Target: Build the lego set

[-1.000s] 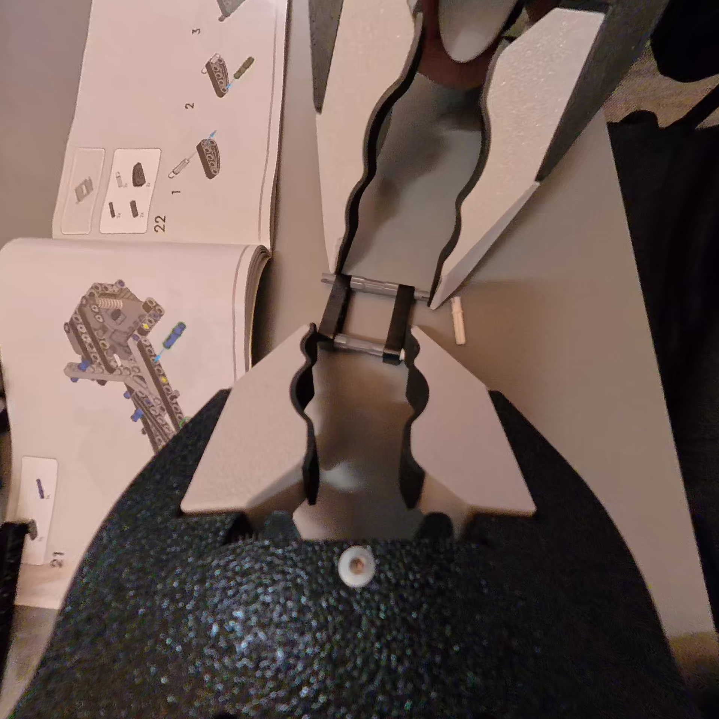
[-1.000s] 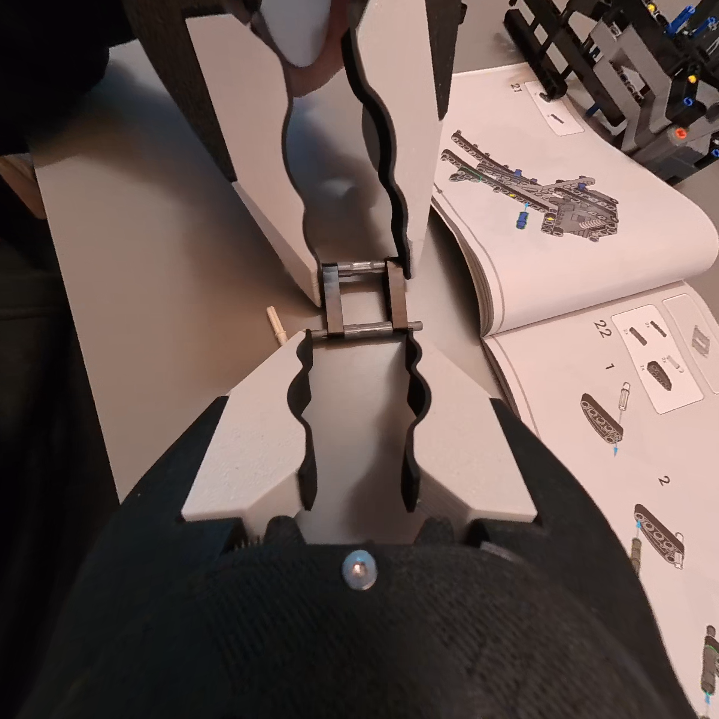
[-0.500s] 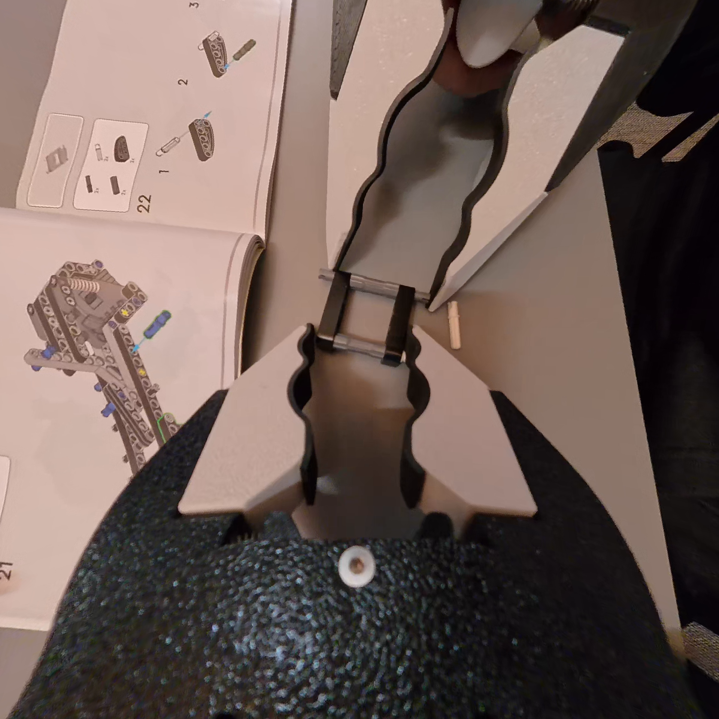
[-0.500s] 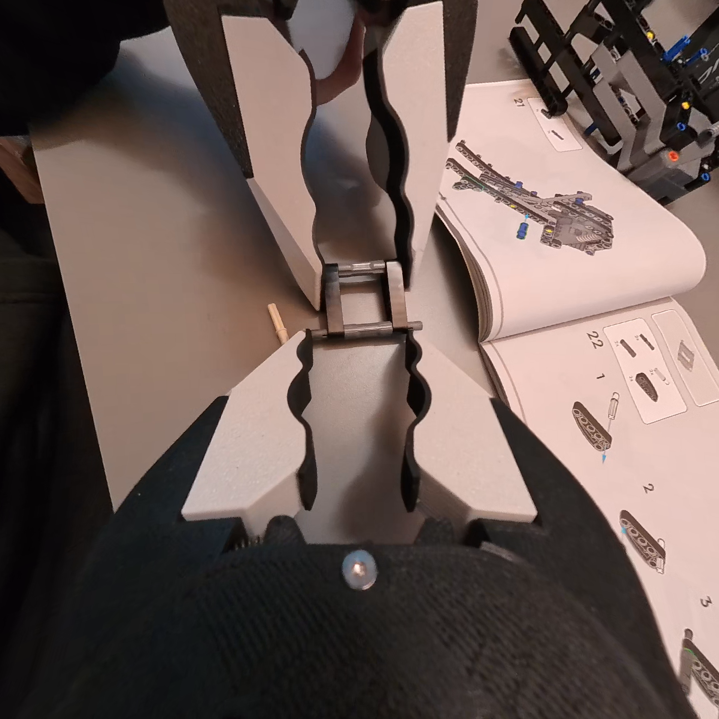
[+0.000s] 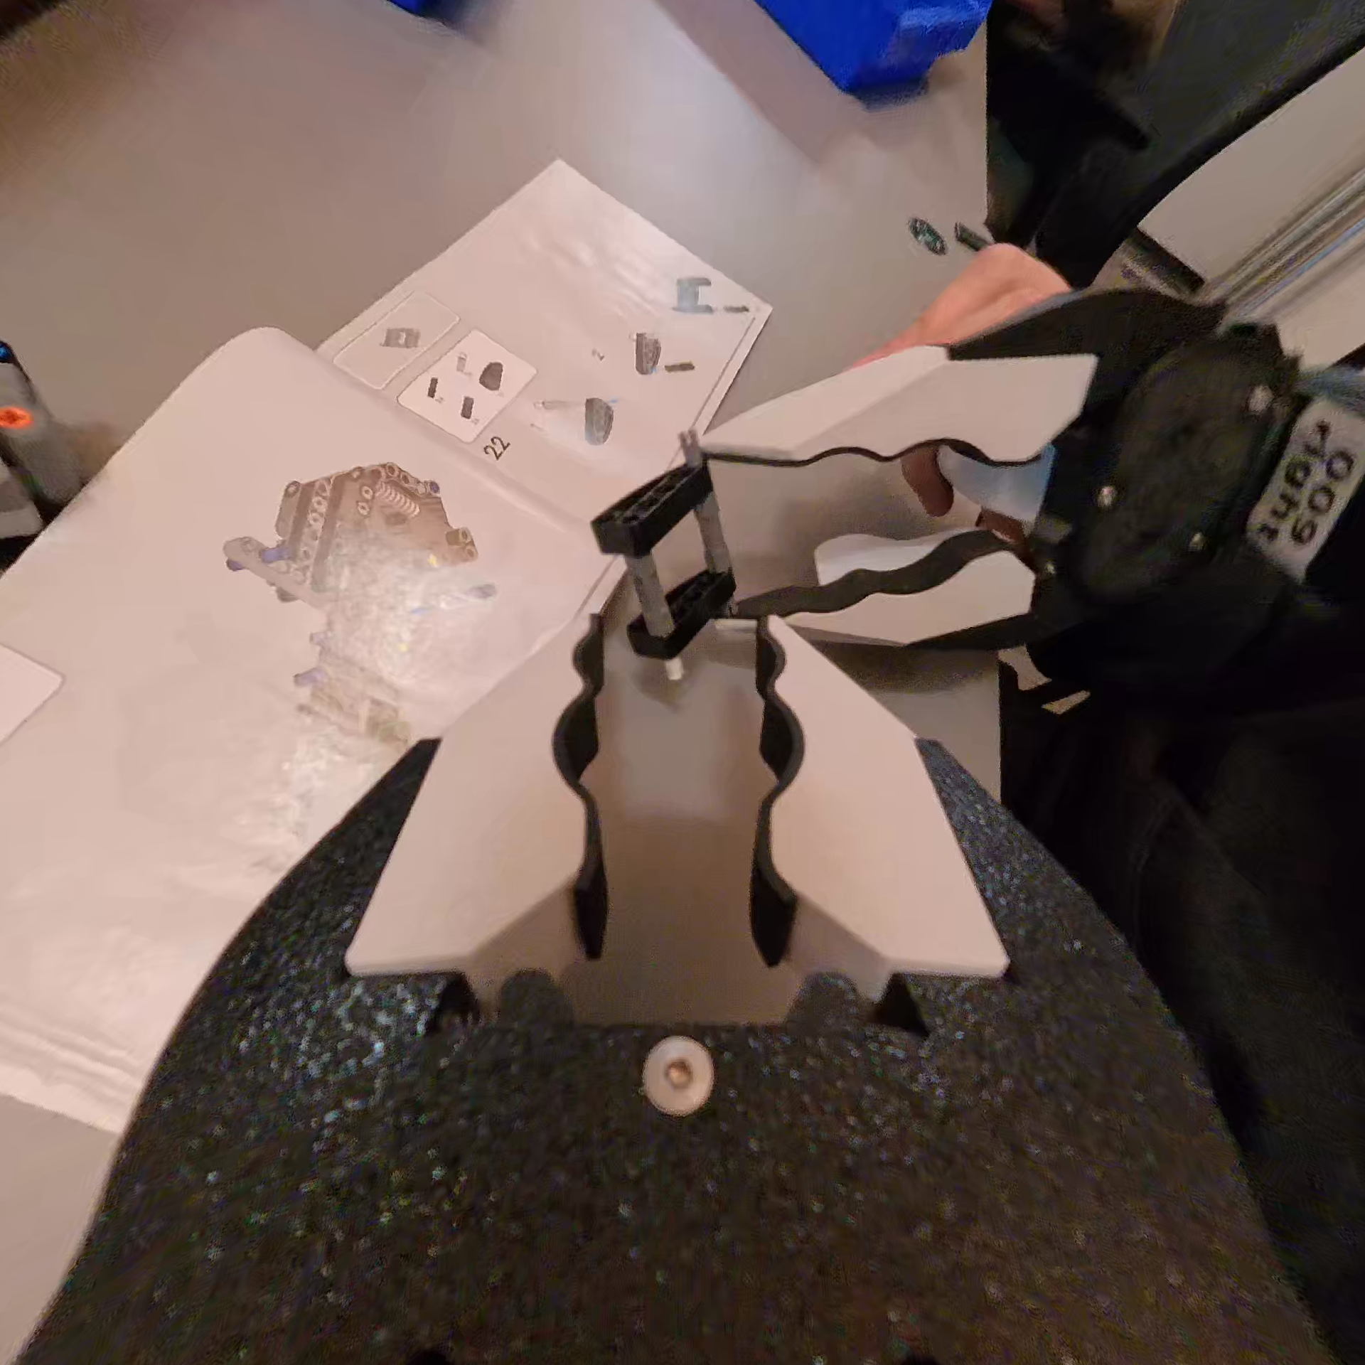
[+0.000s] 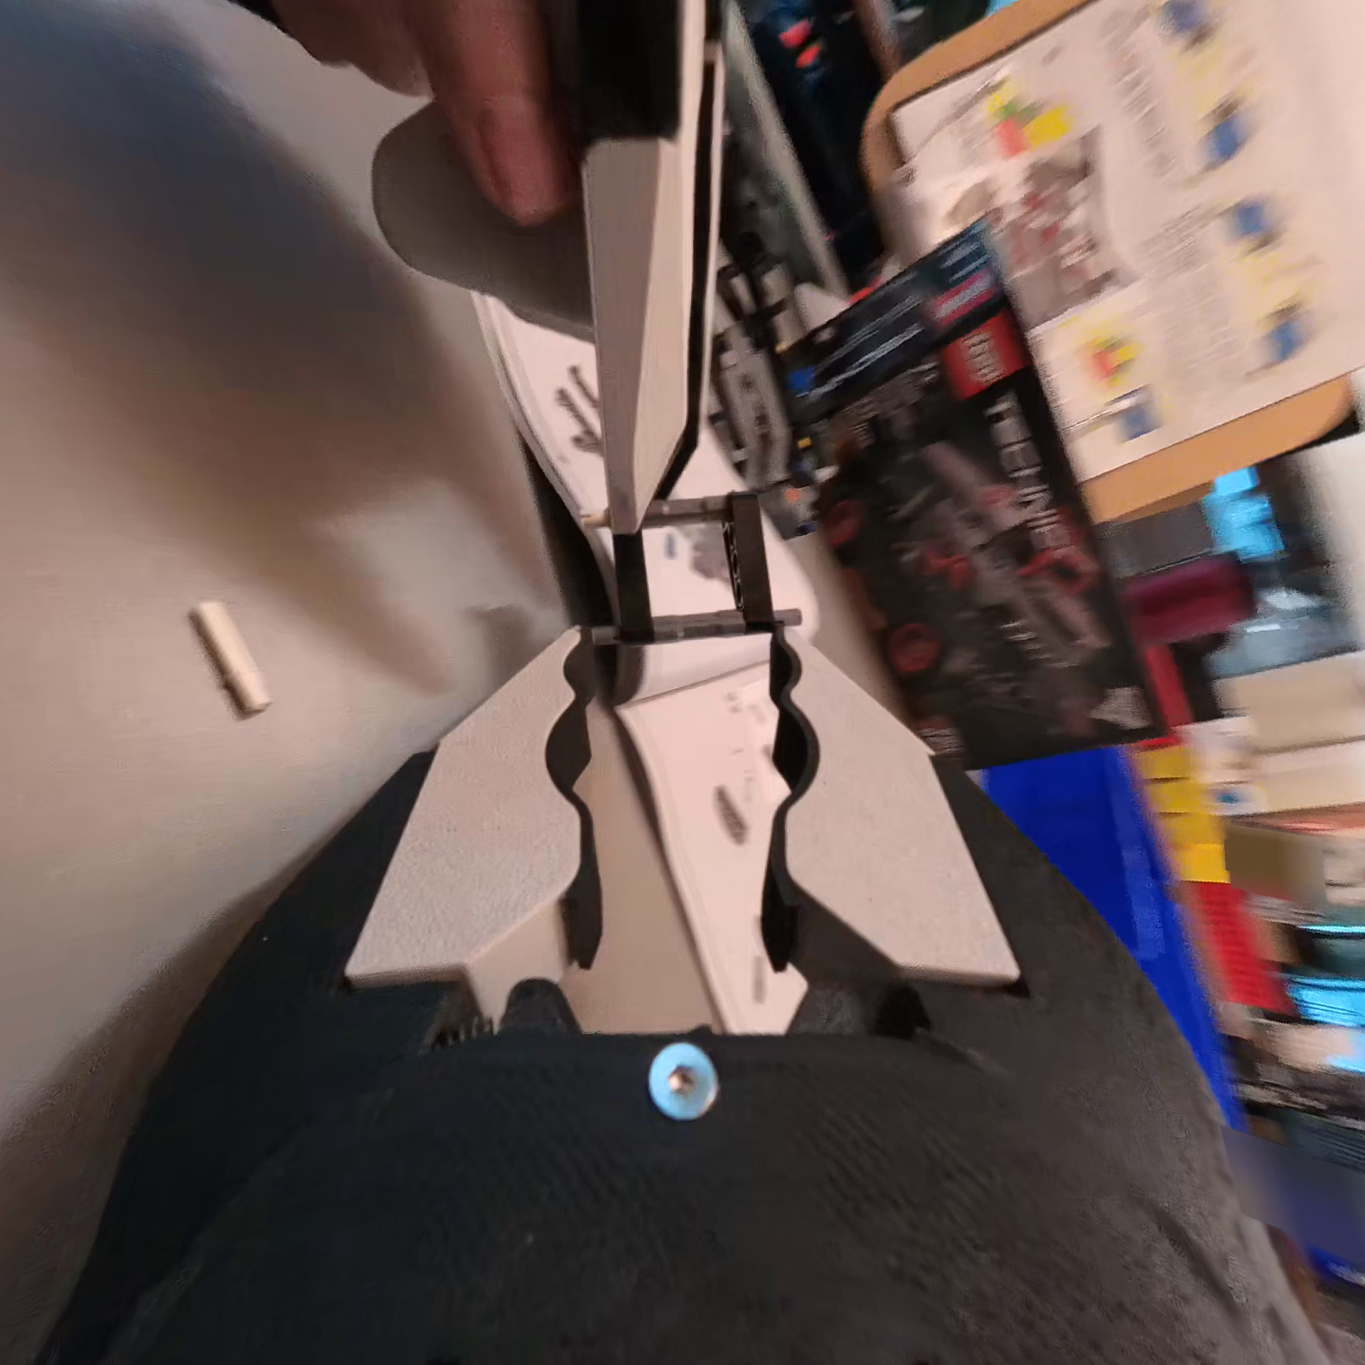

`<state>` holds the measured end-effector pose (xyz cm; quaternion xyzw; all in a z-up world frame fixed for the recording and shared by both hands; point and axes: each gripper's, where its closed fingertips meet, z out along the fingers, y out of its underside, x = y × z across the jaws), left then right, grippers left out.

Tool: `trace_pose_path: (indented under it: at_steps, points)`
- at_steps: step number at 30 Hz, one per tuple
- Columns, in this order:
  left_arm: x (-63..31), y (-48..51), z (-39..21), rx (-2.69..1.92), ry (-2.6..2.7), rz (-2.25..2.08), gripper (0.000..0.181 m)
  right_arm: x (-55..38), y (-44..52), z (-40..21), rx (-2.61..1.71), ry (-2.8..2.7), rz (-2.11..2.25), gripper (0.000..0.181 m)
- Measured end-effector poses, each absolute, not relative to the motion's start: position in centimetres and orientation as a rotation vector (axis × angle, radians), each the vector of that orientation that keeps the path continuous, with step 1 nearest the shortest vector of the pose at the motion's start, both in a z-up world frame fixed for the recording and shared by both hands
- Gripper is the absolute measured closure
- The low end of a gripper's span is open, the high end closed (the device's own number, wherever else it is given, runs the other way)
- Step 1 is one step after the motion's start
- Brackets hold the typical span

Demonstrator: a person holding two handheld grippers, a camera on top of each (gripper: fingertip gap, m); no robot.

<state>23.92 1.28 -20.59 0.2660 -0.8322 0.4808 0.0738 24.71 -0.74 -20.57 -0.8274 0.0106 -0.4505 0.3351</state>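
Observation:
A small frame of two black beams joined by two grey axles (image 5: pixel 650 510) is held above the table with its axles upright. My right gripper (image 5: pixel 720 528) comes in from the right and is shut on one axle, one finger at each end. In the right wrist view the near axle spans my right gripper (image 6: pixel 683 639), and the frame (image 6: pixel 746 561) stands beyond it. My left gripper (image 5: pixel 679 631) has its jaws apart on either side of the lower beam, with a gap showing. It appears edge-on in the right wrist view (image 6: pixel 642 510).
An open instruction booklet (image 5: pixel 258 591) lies on the grey table (image 5: pixel 185 185) to the left. A tan pin (image 6: pixel 225 657) lies loose on the table. A blue bin (image 5: pixel 871 37) is at the back. A set box (image 6: pixel 960 517) and shelves show beyond. The table edge (image 5: pixel 990 739) is on the right. The tips of both grippers are at nearly the same place. From either gripper's tips it is about 8 cm to the tan pin (image 6: pixel 225 657).
Both grippers rose off the table. My right gripper rolled about a quarter turn with the frame, so the axles now stand upright. My left gripper no longer clamps its axle.

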Motion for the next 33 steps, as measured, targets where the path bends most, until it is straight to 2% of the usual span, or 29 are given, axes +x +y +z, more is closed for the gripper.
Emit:
trace_pose_path:
  at_steps: [1,3,6,7,8,16,19,20,21,25,28,31,33]
  points:
    - [24.1,1.2,-20.4,0.8,-2.496,1.468,0.147,24.9,-0.7,-19.9,-2.129,-0.013,-1.286,0.136]
    - [24.4,1.1,-19.6,0.787,-2.504,1.542,0.157,24.9,-0.6,-18.9,-2.081,-0.093,-1.461,0.135]
    - [24.6,1.0,-18.0,0.734,-2.492,1.67,0.161,24.5,-0.2,-17.9,-2.002,-0.205,-1.636,0.135]
    - [24.6,1.1,-17.7,0.716,-2.502,1.693,0.174,24.4,-0.1,-17.4,-1.963,-0.216,-1.673,0.135]
    - [24.6,1.1,-17.6,0.683,-2.524,1.71,0.177,24.2,0.0,-16.9,-1.936,-0.22,-1.685,0.135]
    - [24.3,0.4,-15.1,0.325,-2.706,2.027,0.174,23.9,-0.7,-15.2,-1.833,-0.204,-1.732,0.135]
    - [24.2,0.2,-14.6,0.351,-2.688,2.03,0.177,24.1,-1.0,-15.2,-1.826,-0.196,-1.729,0.136]
    - [24.4,0.3,-14.5,0.376,-2.693,2.037,0.178,24.3,-1.3,-15.3,-1.839,-0.179,-1.73,0.15]
    - [24.5,0.4,-14.5,0.368,-2.696,2.048,0.178,24.3,-1.3,-15.5,-1.847,-0.18,-1.713,0.154]
    - [24.8,0.4,-14.5,0.392,-2.695,2.067,0.178,24.1,-1.2,-15.4,-1.827,-0.13,-1.578,0.149]
    - [25.3,0.6,-14.7,0.369,-2.764,2.077,0.178,23.6,-0.9,-15.3,-1.809,-0.098,-1.377,0.135]
    - [25.5,0.7,-14.7,0.309,-2.807,2.108,0.178,23.7,-1.7,-14.3,-1.752,0.042,-1.168,0.135]
    - [25.9,1.1,-14.8,0.327,-2.839,2.116,0.178,22.9,-1.3,-15.6,-1.83,0.107,-0.861,0.139]
